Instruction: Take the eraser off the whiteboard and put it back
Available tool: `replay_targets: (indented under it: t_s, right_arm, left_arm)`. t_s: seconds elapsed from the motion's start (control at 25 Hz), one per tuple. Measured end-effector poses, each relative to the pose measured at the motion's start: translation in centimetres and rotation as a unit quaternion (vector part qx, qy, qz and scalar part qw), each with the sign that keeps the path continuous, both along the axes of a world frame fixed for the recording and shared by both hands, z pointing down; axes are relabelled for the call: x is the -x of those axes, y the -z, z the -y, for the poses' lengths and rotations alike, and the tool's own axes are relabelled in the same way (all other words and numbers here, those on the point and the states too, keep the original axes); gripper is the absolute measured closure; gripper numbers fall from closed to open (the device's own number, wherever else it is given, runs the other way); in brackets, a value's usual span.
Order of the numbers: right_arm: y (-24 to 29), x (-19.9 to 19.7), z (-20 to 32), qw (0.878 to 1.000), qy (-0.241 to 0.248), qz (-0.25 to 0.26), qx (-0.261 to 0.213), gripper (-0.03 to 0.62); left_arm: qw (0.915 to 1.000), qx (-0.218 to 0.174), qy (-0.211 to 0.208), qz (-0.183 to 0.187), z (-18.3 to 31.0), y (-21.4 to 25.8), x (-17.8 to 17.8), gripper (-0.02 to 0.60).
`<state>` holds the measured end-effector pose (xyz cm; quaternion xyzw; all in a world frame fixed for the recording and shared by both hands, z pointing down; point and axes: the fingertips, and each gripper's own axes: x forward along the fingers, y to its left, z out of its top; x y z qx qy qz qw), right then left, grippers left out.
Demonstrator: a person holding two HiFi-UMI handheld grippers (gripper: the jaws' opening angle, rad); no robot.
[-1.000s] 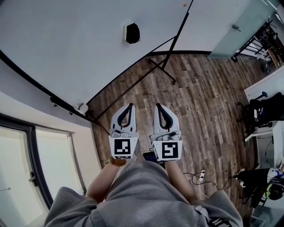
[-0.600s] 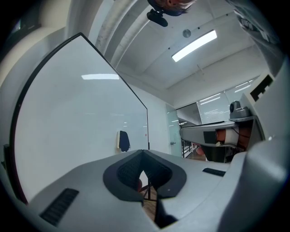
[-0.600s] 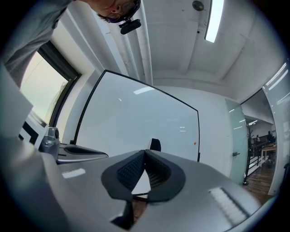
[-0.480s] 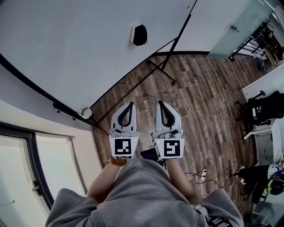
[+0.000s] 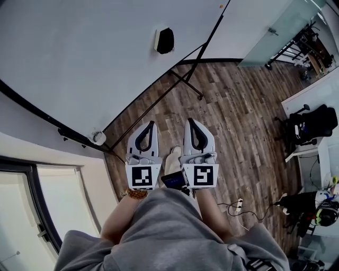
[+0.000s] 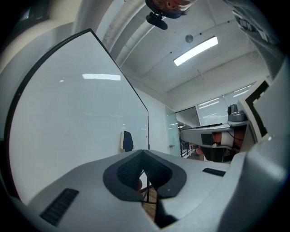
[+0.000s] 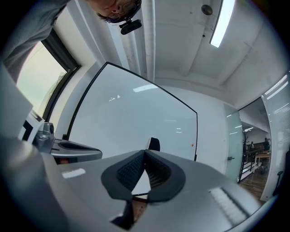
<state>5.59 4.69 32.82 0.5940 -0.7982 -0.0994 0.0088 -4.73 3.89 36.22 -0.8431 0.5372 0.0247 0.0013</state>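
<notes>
The left gripper (image 5: 150, 123) and the right gripper (image 5: 190, 120) are held side by side in front of the person, both pointing about level toward the whiteboard (image 5: 79, 58). In each gripper view the two dark pads meet at their tips, so both grippers are closed and nothing is between the jaws.

The eraser (image 5: 165, 40) is a small dark block that sits on the white face of the board, toward its right part. It is ahead of both grippers and well apart from them; neither gripper touches it. In the left gripper view it appears just to the left of the closed tips, and in the right gripper view just above and a little right of them.

Near the board's right edge there is a small orange dot (image 5: 221, 6), perhaps a magnet; it is too small to tell. Under the board, the black legs of the stand (image 5: 186, 83) spread over the wooden floor (image 5: 238, 122)
</notes>
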Motion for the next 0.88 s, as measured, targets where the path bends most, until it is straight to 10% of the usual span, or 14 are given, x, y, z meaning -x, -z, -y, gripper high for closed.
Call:
replay_targets:
  t_s: [0.88]
  right_arm:
    - [1.4,1.3,5.9,1.000,0.012,0.000,-0.017,0.583]
  left_arm:
    - [0.9999,-0.005,0.013,-0.005,4.5,-0.2,1.7,0.574]
